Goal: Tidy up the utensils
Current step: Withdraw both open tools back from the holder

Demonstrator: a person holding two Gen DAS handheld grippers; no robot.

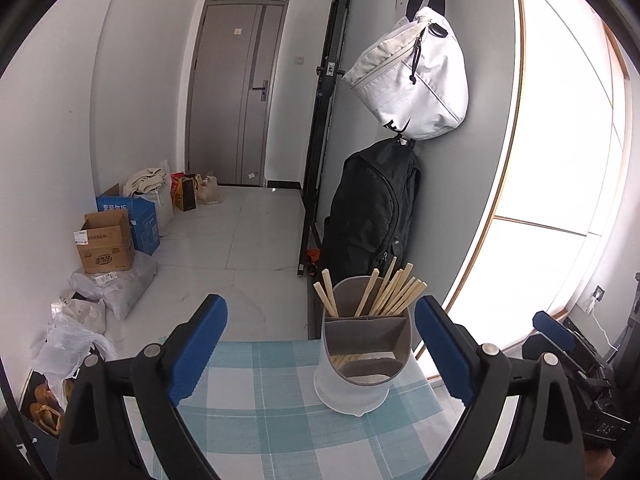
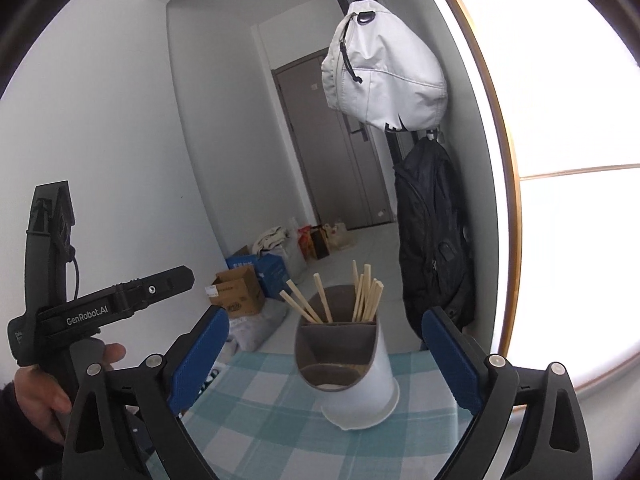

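Several pale wooden chopsticks [image 1: 384, 292] stand in the rear compartment of a white, grey-lined plastic utensil holder [image 1: 360, 364] on the blue-and-white checked tabletop [image 1: 256, 400]. Both the left hand-held gripper [image 1: 320, 352] and the right hand-held gripper [image 2: 326, 360] gape wide, empty. Beyond: white tiled floor [image 1: 248, 224], cardboard boxes [image 1: 106, 244], grey door [image 1: 236, 92], hanging white bag [image 1: 416, 76], black backpack [image 1: 372, 208].

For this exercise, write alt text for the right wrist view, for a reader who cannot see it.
A white utensil holder with wooden chopsticks in its far compartment stands on a blue checked tablecloth, framed by the open, empty right gripper. A hand at left holds the left gripper's handle.
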